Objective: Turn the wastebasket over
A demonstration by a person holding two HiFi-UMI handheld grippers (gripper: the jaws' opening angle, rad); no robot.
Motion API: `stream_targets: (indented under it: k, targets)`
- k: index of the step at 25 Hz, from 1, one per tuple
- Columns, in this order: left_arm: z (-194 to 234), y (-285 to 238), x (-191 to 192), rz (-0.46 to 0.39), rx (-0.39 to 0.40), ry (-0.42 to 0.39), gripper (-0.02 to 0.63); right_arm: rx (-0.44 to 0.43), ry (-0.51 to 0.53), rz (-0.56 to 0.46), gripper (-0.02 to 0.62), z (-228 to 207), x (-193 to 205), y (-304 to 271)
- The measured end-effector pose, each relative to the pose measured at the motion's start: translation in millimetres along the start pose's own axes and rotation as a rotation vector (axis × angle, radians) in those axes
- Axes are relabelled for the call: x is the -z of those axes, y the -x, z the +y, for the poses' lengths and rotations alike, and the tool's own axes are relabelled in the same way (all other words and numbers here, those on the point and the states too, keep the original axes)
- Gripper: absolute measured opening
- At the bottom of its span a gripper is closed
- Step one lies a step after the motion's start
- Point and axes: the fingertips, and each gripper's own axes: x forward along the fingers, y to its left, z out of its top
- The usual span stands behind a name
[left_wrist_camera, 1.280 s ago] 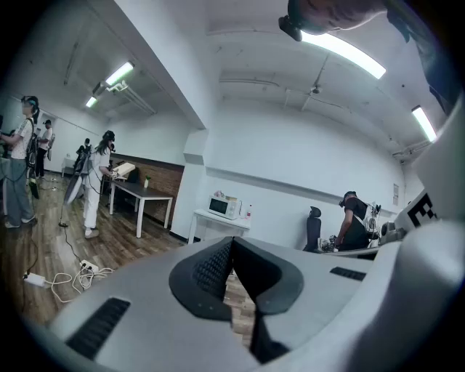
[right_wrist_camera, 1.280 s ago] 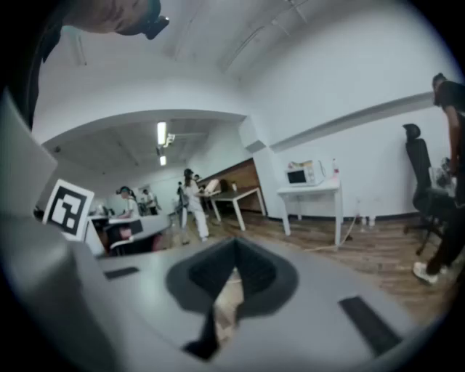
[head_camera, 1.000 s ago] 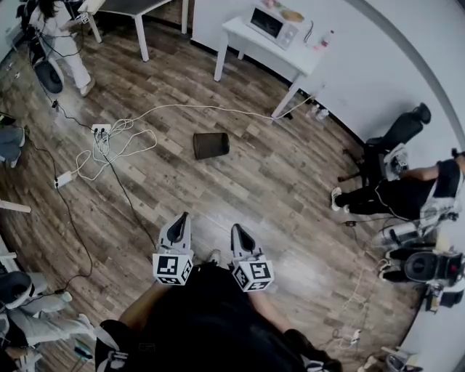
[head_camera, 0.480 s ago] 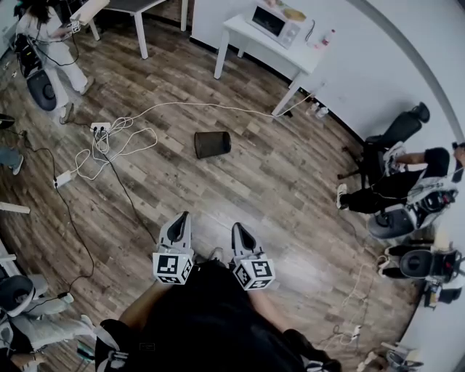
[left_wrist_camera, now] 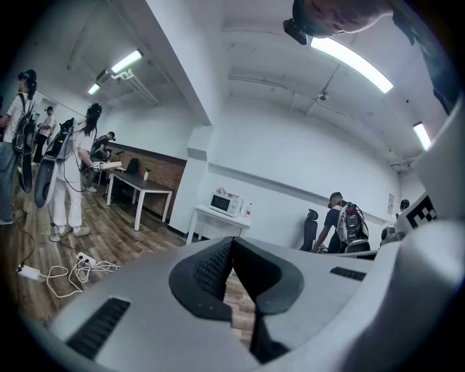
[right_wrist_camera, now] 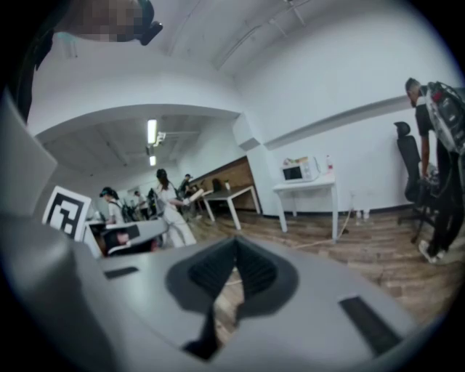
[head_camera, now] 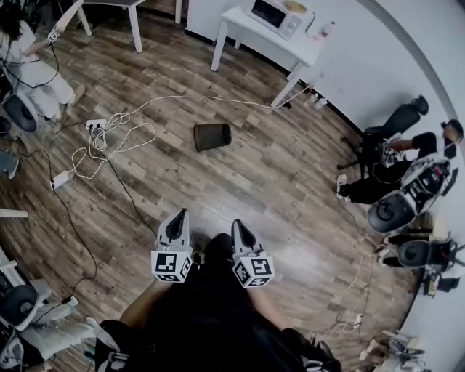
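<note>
Grippers first: the left gripper point(head_camera: 177, 221) and the right gripper point(head_camera: 240, 232) were held side by side just ahead of the wearer's body, both pointing across the floor toward the wastebasket. Each gripper view showed its dark pads pressed together with nothing between them, so both claws were closed and empty. Bare wood-plank floor point(head_camera: 218, 189) lay between the tips and the target. No contact had been made, and I judged the approach barely begun.

The wastebasket point(head_camera: 212, 136) lay on its side on the floor, well apart from both grippers and roughly straight ahead of them, its long axis running across the head view. Neither gripper view showed it. It was dark and round-bodied. Its wall material, and which end was the mouth, were too small to tell. I judged it light and fairly stiff, liable to roll or skid on the smooth planks if nudged. The mouth rim seemed the soundest place to pinch, with the second claw steadying the base.

White cable point(head_camera: 109, 138) and a power strip point(head_camera: 95, 124) lay near its left. Beyond stood a white table point(head_camera: 301, 52) bearing a microwave point(head_camera: 272, 14).
</note>
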Motion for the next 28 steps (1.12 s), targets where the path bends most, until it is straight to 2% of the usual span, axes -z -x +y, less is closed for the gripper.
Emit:
stream_targets:
  k: [5,9,18,21,24,28]
  targets:
    - [14.4,-17.4,0.5,0.007,-0.018,0.023,0.035,-0.009,0.008,0.014,0.032,-3.1,-3.8,-18.7]
    - [26.3,-46.1,-6.4,0.006,-0.034,0.007,0.035,-0.023,-0.015,0.004,0.032,-16.1,-14.8,-52.8]
    - [55.1,-138.9,-32.1,0.031,-0.109,-0.013,0.035,-0.093,0.007,0.030,0.032,-57.7,-66.7,-158.7]
    - [56.4,-175.0,-43.3,0.019,-0.123,0.005,0.035,-0.112,0.013,0.045,0.032,-77.0,-81.2,-193.5]
    - [53.8,-206.1,-50.9,0.006,-0.125,0.021,0.035,-0.129,0.021,0.065,0.032,-100.1,-88.7,-223.4]
    - [58.1,-239.3,-58.9,0.015,-0.134,-0.006,0.035,-0.136,0.030,0.083,0.032,-123.2,-94.8,-259.8]
